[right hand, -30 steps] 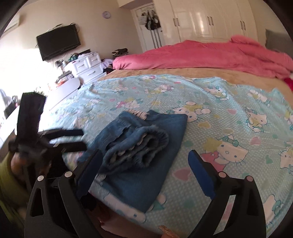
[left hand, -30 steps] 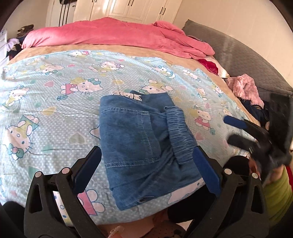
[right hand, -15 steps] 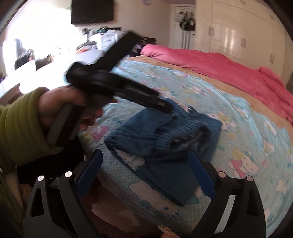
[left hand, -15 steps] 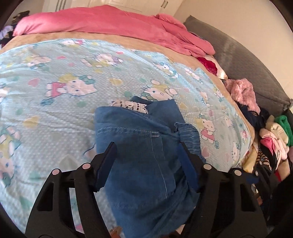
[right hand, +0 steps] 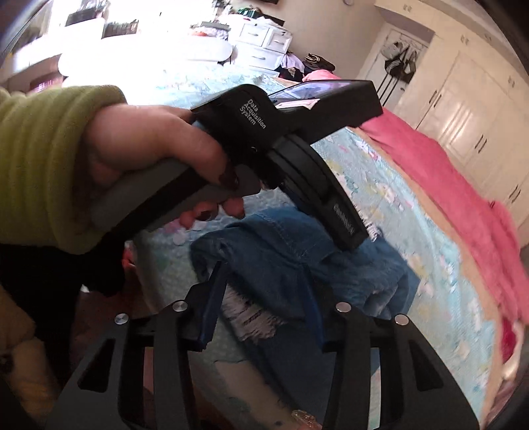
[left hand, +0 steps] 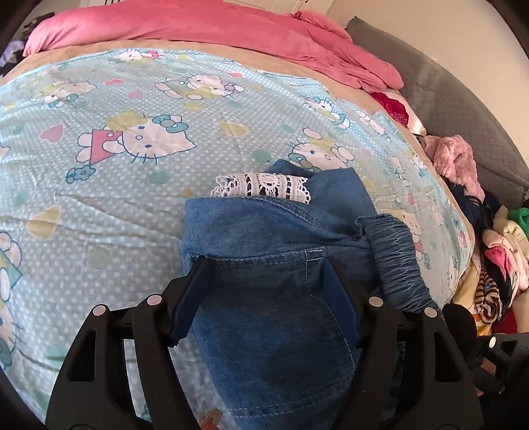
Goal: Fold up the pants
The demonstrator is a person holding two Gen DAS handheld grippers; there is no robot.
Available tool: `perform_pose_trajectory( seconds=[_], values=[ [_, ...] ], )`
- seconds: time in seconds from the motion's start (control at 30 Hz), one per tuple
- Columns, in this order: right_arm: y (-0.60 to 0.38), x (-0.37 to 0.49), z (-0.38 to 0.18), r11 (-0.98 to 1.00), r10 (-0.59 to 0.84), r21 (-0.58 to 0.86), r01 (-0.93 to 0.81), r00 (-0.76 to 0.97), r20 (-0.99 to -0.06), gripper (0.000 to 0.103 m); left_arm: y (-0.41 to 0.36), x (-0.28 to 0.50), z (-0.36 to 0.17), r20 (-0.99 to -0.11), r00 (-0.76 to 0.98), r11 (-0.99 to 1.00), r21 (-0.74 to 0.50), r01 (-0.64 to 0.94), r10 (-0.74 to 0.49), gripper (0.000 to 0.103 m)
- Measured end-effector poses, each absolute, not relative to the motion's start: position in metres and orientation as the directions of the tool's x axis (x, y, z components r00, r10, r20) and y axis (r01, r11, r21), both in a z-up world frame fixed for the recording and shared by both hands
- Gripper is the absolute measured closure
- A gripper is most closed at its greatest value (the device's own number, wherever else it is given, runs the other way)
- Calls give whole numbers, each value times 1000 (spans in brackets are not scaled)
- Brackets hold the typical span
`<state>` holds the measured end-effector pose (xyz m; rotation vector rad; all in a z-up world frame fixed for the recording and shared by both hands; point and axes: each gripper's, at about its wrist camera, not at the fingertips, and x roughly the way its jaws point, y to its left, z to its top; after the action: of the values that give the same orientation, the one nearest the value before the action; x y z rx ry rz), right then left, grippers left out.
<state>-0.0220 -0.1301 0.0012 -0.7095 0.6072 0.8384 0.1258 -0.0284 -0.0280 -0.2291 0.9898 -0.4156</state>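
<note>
Pants: the folded denim pants [left hand: 274, 297] lie at the near edge of the bed, on the pale blue cartoon-cat sheet [left hand: 132, 109]; the elastic waistband [left hand: 396, 261] bunches on the right and a strip of white lace trim [left hand: 261, 187] peeks out at the far side.
Left gripper: the left gripper [left hand: 264, 297] sits low over the pants with a blue pad on either side of the top denim layer. The pads look to be against the cloth, but whether they truly pinch it cannot be told.
Right gripper: the right gripper [right hand: 261, 297] comes in from the other side, jaws closing right now, with a fold of denim and frayed white edging [right hand: 248, 314] between the blue pads. The picture is blurred, so whether the pads already press the cloth cannot be told.
Person: in the right wrist view a hand [right hand: 158, 149] in a yellow-green sleeve [right hand: 43, 158] grips the black handle of the left gripper, fingers on its grey trigger.
Bed: a pink duvet [left hand: 198, 29] is heaped along the far end.
Right of the bed: a pile of mixed clothes [left hand: 496, 251] sits beside the mattress, with a grey quilted surface [left hand: 463, 109] behind it.
Room: white wardrobe doors [right hand: 463, 106] and a white chest of drawers [right hand: 264, 43] stand along the walls.
</note>
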Motion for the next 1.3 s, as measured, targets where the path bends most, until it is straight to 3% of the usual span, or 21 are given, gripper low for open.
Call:
perform_pose_trajectory(
  seconds=[0.03, 0.1, 0.13, 0.17, 0.3, 0.43, 0.63, 0.8, 1.07, 1.2, 1.3],
  values=[
    [-128, -20, -1, 461, 440, -325, -825, 531, -724, 61, -29, 126, -28, -760, 480, 899, -369, 236, -439, 41],
    [-123, -12, -11, 433, 431, -306, -848, 493, -756, 79, -29, 127, -27, -760, 481, 900, -366, 238, -437, 41],
    [-122, -10, -15, 426, 425, -287, -858, 470, -773, 92, -29, 126, -28, -760, 481, 899, -368, 237, -437, 40],
    [-124, -9, -16, 424, 429, -250, -870, 437, -791, 96, -29, 126, -28, -759, 482, 899, -368, 237, -437, 40],
    [-145, -19, -2, 424, 498, -152, -893, 370, -784, 98, -30, 126, -29, -758, 483, 898, -369, 239, -439, 39],
    [-153, -13, -26, 484, 462, -124, -866, 373, -805, 98, -31, 127, -30, -757, 487, 900, -367, 238, -437, 38],
    [-150, -18, -28, 513, 495, -74, -855, 366, -788, 80, -33, 123, -29, -756, 500, 906, -345, 243, -422, 37],
    [-155, -33, -10, 554, 532, -32, -832, 383, -755, 75, -33, 121, -27, -754, 506, 908, -340, 244, -418, 35],
    [-183, -33, 22, 606, 593, 41, -795, 416, -690, 55, -28, 114, -22, -751, 520, 913, -334, 233, -407, 32],
    [-199, -26, 33, 655, 593, 68, -753, 456, -664, 55, -24, 108, -18, -744, 530, 914, -338, 225, -406, 31],
    [-212, -21, 39, 689, 590, 85, -719, 489, -643, 41, -21, 102, -14, -738, 540, 914, -341, 218, -404, 31]
  ],
)
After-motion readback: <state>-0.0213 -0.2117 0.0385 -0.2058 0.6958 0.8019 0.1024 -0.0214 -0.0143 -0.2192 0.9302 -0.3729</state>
